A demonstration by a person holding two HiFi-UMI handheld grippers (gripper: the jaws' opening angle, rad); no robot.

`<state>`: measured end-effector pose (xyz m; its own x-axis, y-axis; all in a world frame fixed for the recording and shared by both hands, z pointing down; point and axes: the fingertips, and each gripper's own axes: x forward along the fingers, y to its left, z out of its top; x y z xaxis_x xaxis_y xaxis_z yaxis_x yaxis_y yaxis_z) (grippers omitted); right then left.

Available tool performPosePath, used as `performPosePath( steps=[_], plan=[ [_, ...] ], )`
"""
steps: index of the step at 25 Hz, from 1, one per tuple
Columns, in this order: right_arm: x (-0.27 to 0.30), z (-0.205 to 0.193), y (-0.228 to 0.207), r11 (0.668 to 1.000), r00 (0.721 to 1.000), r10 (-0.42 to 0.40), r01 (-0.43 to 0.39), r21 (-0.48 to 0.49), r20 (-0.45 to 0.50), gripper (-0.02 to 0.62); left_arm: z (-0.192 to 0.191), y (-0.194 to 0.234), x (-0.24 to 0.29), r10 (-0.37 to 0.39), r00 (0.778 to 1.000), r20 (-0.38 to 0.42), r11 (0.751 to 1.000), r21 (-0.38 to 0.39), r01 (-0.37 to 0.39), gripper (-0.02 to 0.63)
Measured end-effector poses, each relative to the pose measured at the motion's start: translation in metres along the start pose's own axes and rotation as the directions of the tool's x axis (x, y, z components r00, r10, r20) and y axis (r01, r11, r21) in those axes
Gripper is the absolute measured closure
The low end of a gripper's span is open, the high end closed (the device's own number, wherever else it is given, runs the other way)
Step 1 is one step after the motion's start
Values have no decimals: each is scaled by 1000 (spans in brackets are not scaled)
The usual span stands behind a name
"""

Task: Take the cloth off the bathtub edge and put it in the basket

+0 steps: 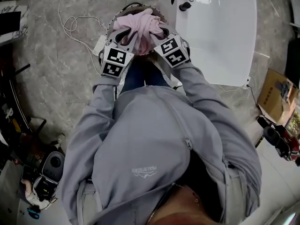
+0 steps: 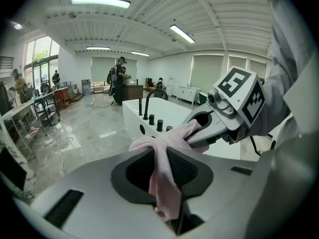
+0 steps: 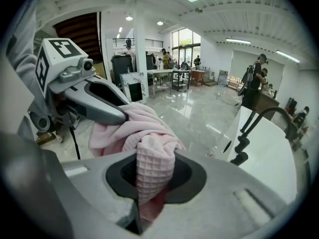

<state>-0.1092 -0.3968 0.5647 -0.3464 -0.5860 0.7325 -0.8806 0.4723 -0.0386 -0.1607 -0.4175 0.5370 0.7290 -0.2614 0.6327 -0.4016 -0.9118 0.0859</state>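
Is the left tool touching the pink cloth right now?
Touching. In the left gripper view, the left tool has its jaws clamped on the pink cloth.

No legible text or numbers

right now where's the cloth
Head view, top centre: cloth gripped by left hand-held gripper and right hand-held gripper, over the basket, left of the bathtub.
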Motion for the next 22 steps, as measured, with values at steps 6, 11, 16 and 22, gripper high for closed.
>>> performPosePath(
  steps=[6,11,16,22],
  plan=[
    [37,-75,-17,995,948,-5,36,91,-319,486,-49,8,34,16,977,-211,998,-49,-27,458],
    [35,-105,-23,991,931,-11,59,122,-365,428,-69,7,36,-1,967,-255,997,-75,-19,425],
    [36,-99,-27,990,941,-9,55,128,-338,423,-74,9,36,2,966,-259,996,-90,-26,425],
    [31,-82,-26,988,960,-11,53,144,-279,422,-66,8,37,2,969,-249,996,-87,-24,425]
  ],
)
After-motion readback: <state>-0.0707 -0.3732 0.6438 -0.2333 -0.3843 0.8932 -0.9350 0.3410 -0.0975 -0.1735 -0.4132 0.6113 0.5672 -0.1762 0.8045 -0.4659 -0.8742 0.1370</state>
